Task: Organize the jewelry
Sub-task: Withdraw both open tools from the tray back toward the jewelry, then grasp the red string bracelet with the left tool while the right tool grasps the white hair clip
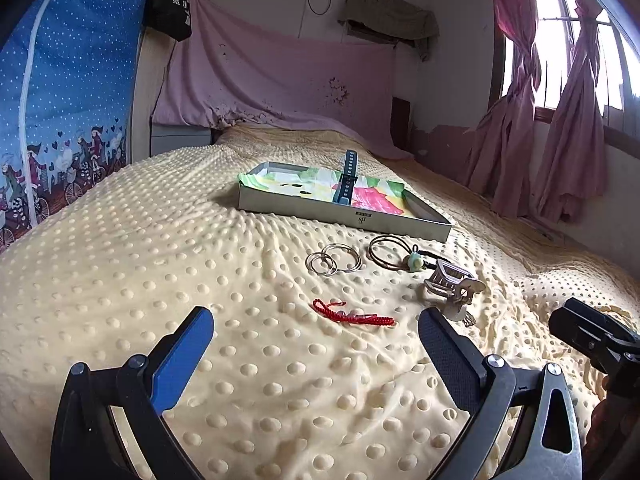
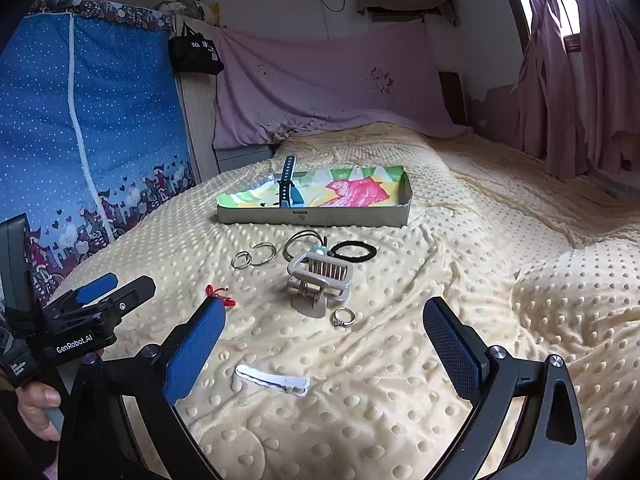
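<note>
Jewelry lay loose on the blanket [image 2: 400, 360] before the tray [image 2: 312, 216]: rings [image 2: 254, 256], hoop [image 2: 298, 242], black tie [image 2: 354, 250], hair claw [image 2: 320, 280], small ring [image 2: 343, 317], red cord [image 1: 352, 314], white clip [image 2: 272, 382]. A watch band [image 2: 289, 184] stood in the tray. Left gripper [image 1: 316, 344] was wide apart, holding nothing, above the cord. Right gripper [image 2: 324, 344] was wide apart, empty, over the small ring. The left gripper's body read "GenRobot.AI". Tray label was unreadable.
</note>
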